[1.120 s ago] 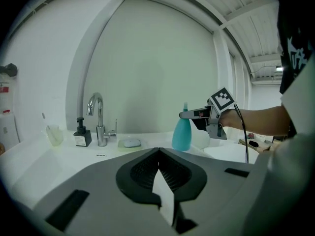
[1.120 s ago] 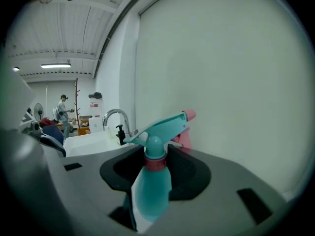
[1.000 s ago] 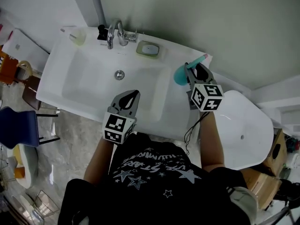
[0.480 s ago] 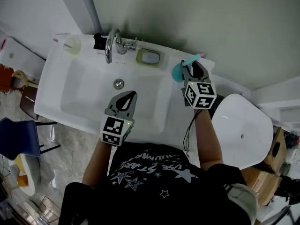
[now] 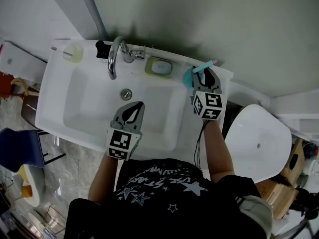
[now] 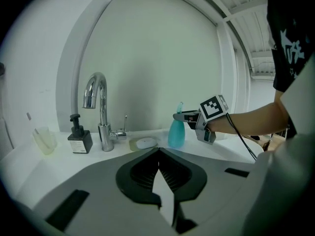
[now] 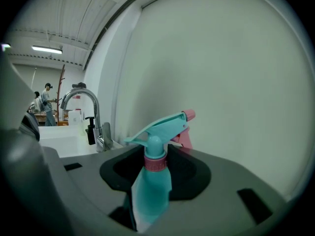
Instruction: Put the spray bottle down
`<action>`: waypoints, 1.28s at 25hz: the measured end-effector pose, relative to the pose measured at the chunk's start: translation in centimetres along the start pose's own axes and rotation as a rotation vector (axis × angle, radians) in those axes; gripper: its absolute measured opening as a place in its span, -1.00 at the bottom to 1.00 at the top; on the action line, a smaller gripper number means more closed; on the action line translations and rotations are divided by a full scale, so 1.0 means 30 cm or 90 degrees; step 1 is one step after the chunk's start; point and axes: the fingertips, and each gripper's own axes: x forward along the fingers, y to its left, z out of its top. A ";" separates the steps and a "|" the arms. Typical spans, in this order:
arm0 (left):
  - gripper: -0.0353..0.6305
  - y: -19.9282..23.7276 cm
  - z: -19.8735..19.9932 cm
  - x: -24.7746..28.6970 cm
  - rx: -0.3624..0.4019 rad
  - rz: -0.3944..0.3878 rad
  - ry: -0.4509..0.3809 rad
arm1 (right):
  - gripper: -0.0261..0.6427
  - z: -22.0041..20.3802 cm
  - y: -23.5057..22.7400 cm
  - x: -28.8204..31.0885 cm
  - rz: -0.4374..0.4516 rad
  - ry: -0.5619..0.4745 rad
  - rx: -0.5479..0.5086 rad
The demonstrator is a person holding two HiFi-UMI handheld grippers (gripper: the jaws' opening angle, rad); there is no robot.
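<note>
A teal spray bottle (image 5: pixel 188 77) with a pink nozzle stands upright between the jaws of my right gripper (image 5: pixel 203 72), which is shut on its body just below the neck. In the right gripper view the bottle (image 7: pixel 152 186) fills the jaw gap. From the left gripper view the bottle (image 6: pixel 176 132) has its base at or just above the white sink's back ledge (image 6: pixel 206 149), right of the soap dish; I cannot tell if it touches. My left gripper (image 5: pixel 139 105) hovers over the basin, jaws shut and holding nothing, tips meeting (image 6: pixel 158 150).
The ledge carries a chrome faucet (image 5: pixel 114 54), a black soap dispenser (image 5: pixel 101 49), a clear cup (image 5: pixel 73 53) and a soap dish (image 5: pixel 159 66). The wall is close behind the bottle. A white rounded seat (image 5: pixel 259 138) is at right, a blue chair (image 5: pixel 20 147) at left.
Both grippers have moved toward the back wall. The right one carried the bottle lower, to the sink's back ledge; the left went further over the basin.
</note>
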 end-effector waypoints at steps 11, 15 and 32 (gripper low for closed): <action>-0.84 0.004 -0.041 0.046 -0.025 -0.008 0.029 | -0.44 -0.021 0.025 0.056 0.018 -0.012 -0.001; -0.84 0.008 -0.043 0.045 -0.017 -0.010 0.027 | -0.44 -0.027 0.018 0.057 0.013 -0.013 0.024; -0.84 -0.018 0.002 -0.039 -0.019 0.000 -0.009 | -0.24 -0.085 0.023 0.004 0.018 0.075 0.060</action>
